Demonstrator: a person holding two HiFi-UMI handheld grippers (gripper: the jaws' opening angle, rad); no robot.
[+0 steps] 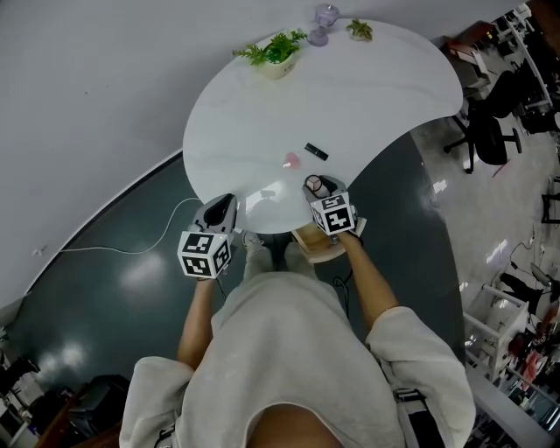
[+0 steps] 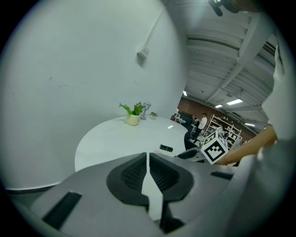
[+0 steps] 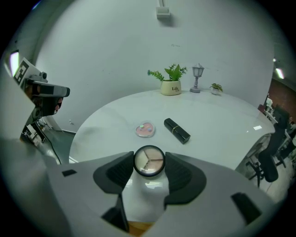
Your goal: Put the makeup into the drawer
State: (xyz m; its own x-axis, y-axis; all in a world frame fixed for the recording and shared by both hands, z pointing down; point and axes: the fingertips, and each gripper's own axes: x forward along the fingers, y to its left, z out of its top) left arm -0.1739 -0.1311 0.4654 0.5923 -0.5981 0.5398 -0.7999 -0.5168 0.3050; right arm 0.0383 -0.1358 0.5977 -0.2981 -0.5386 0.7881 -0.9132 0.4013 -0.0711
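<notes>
In the right gripper view a round compact (image 3: 149,161) with beige and brown powders sits between the jaws of my right gripper (image 3: 149,172), and both pads touch its rim. It lies near the front edge of the white table (image 3: 222,125). Beyond it rest a pink compact (image 3: 144,129) and a black lipstick (image 3: 177,130). The head view shows the right gripper (image 1: 317,185) at the table's near edge, above a wooden drawer (image 1: 315,247) that juts out below. My left gripper (image 1: 223,203) hovers at the table's left front edge, shut and empty (image 2: 148,169).
At the table's far side stand a potted plant (image 1: 276,52), a small lamp (image 1: 325,22) and a tiny plant (image 1: 359,31). Office chairs (image 1: 490,131) stand to the right. A white cable (image 1: 131,249) runs over the dark floor on the left.
</notes>
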